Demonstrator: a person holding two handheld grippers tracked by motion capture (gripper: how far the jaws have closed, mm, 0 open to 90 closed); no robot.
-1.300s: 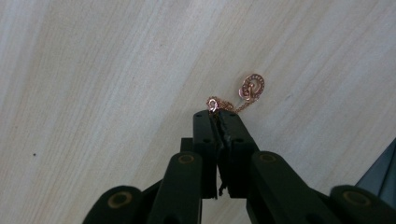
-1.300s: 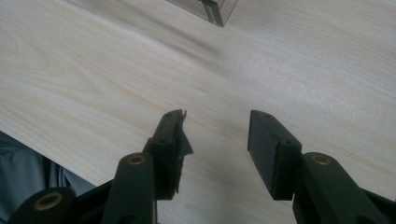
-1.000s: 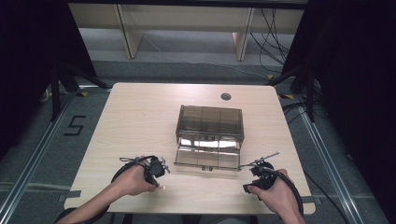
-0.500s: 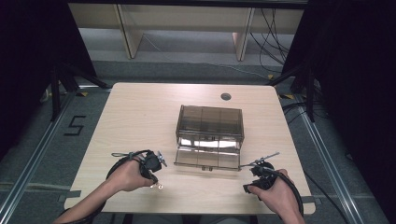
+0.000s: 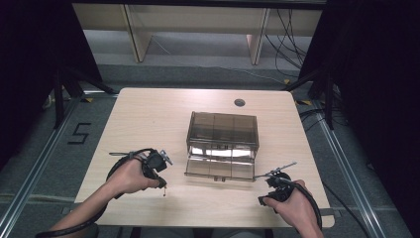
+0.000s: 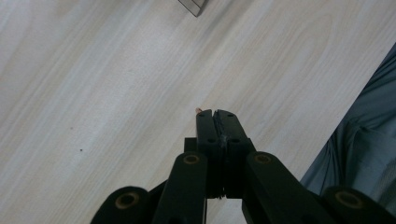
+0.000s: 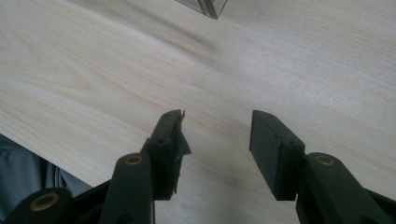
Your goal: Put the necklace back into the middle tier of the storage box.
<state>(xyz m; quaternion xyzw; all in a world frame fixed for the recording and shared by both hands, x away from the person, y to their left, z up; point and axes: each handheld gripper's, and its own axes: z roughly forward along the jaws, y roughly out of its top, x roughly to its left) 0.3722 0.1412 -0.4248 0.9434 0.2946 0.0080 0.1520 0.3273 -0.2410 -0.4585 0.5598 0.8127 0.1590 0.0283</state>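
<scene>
Pale wood-grain laminate covers the table [image 5: 148, 119], which stands on a grey floor with dark frames at both sides. The work in hand centres on a tiny dark pin-like piece with a pinkish tip [image 5: 164, 191], too small to identify. In the high view it hangs just below the left gripper [image 5: 162, 185], slightly above the table surface; in the left gripper view the two black jaws are pressed fully together and a small pinkish end [image 6: 198, 110] pokes out past their tips, so the jaws appear to be clamped on it. Its long axis cannot be told.

To the right of that gripper, in the middle of the table, stands a smoky brown translucent plastic organiser box with several compartments [image 5: 222, 130], and its clear front flap [image 5: 218, 169] lies folded down toward the person. The near corner of that flap appears at the upper edge of the left gripper view [image 6: 194, 5], well apart from the jaw tips and up ahead of them.

The coming move probably turns on this relation: the box lies ahead and to the right of the left gripper, and that hand is the one carrying the piece, so a short carry toward the open front would bring it to a compartment.

The right gripper [image 5: 270, 179] rests near the flap's right end, its jaws [image 7: 215, 133] spread wide with only bare table between them.
</scene>
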